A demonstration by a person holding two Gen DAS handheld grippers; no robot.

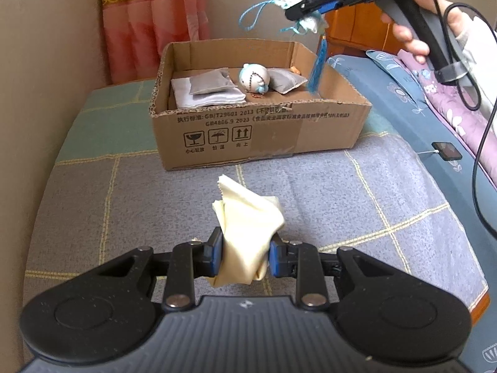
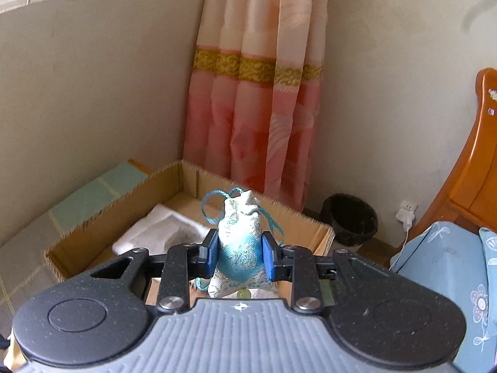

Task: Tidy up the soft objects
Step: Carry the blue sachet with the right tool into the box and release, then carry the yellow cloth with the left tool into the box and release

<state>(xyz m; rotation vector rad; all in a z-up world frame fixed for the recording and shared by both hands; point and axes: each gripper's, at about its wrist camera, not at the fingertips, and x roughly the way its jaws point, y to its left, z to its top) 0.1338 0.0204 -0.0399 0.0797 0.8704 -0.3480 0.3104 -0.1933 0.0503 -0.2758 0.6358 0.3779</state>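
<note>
**Two soft items in hand, the box half filled**

A bed covered with a grey-and-green checked blanket (image 1: pixel 130 192) was seen in a corner of the room, with a pink curtain (image 1: pixel 155 25) behind it and a wooden headboard at the right. On the blanket stood an open cardboard box (image 1: pixel 257 130).

At the left of the box a folded white cloth (image 1: pixel 205 96) had been laid, with a grey pouch (image 1: pixel 212 82) on top of it; beside these lay a small round plush figure (image 1: pixel 254 77) and a second grey pouch (image 1: pixel 287 80). The right part of the box floor was left bare.

Nearer the camera, the left gripper (image 1: pixel 245 250) was closed on a bunched cream cloth (image 1: pixel 248 217) — the blue pads were pressed against both of its sides, and the cloth was held above the blanket, well short of the box.

Farther right and higher, the right gripper (image 2: pixel 239 256) was closed on a blue-and-white sachet (image 2: pixel 237 242), whose cord loop and blue tassel (image 1: pixel 316 68) hung free above the box's right side.

The step in hand was judged to be the delivery of the sachet — placement, not pick-up. For the next move, a lowering toward the bare right part of the box would be called for, with the tassel kept clear of the box wall before the jaws were parted. The cream cloth would then have to be carried forward and over the near wall.
</note>
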